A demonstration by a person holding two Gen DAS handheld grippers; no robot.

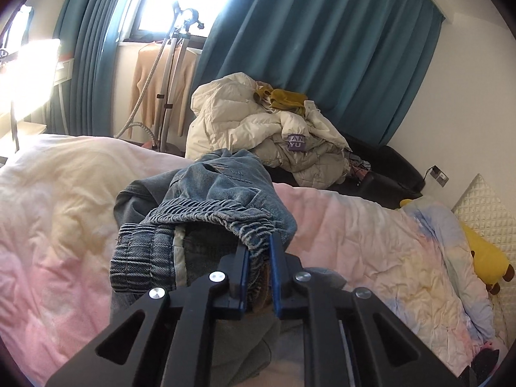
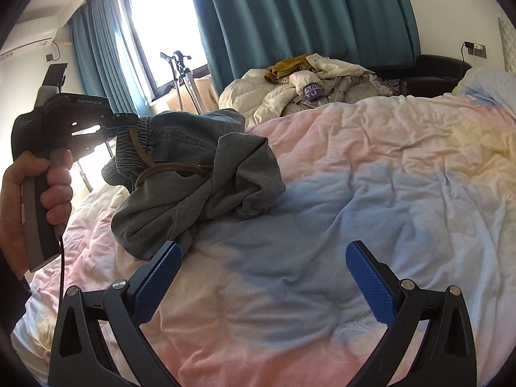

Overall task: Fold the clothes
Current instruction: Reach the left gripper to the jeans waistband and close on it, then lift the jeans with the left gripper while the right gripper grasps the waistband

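Clamped on the elastic waistband, my left claw (image 1: 258, 251) lifts the jeans (image 1: 206, 206) off the bed (image 1: 64, 193) to shake them loose. At 6 o'clock, my right claw (image 2: 262, 266) gapes empty; jeans dangle at 10 o'clock.

The left claw (image 1: 259, 251) covers the part of the jeans (image 1: 206, 206) waistband it pinches, and the legs drop out of sight under its frame. In the right wrist view the bunched denim hides its own legs. The purple label (image 2: 311, 92) on the pale coat pile (image 2: 290, 93) is folded and only partly readable. The yellow plush toy (image 1: 483, 258) is half hidden by the quilt (image 1: 371, 242).
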